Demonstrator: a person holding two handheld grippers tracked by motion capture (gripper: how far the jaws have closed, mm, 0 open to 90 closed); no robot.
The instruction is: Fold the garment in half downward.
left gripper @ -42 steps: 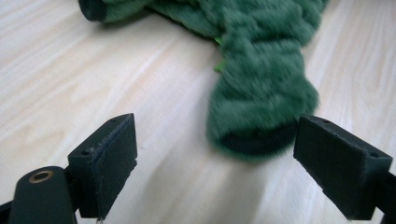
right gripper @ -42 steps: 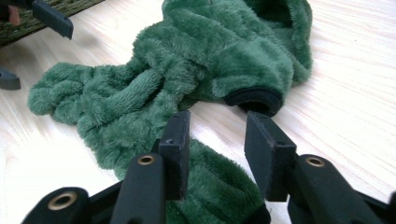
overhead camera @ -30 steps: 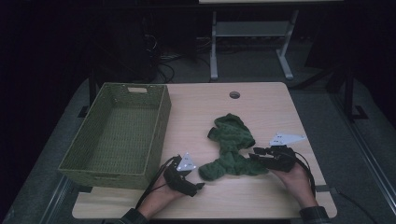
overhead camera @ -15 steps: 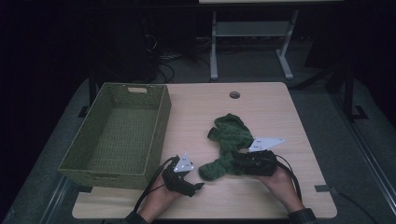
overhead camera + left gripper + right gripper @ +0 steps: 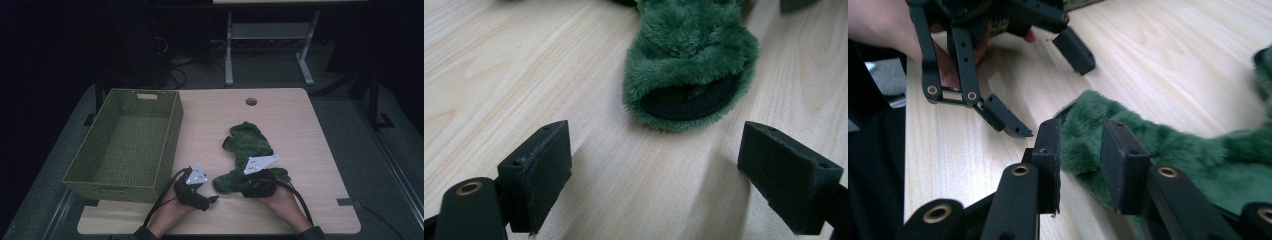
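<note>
A green fuzzy sock [image 5: 250,142] lies on the wooden table [image 5: 310,130], its dark-lined cuff opening [image 5: 689,100] turned toward my left gripper. My left gripper [image 5: 212,199] [image 5: 654,165] rests open on the table just short of that cuff, with nothing between its pads. My right gripper [image 5: 240,187] [image 5: 1080,135] sits over the sock's near end, and its jaws have just been closing. Green fur [image 5: 1168,145] fills the gap between them at the cuff's edge. The left gripper [image 5: 1043,85] stands open opposite it in the right gripper view.
An empty green woven basket [image 5: 110,189] stands on the table's left half, close to my left hand. A round cable hole [image 5: 251,101] is at the far middle of the table. Bare wood lies to the right of the sock.
My right gripper has slid left along the sock to its near end, close to the left gripper. The sock's near part has bunched up. The left gripper has stayed put.
</note>
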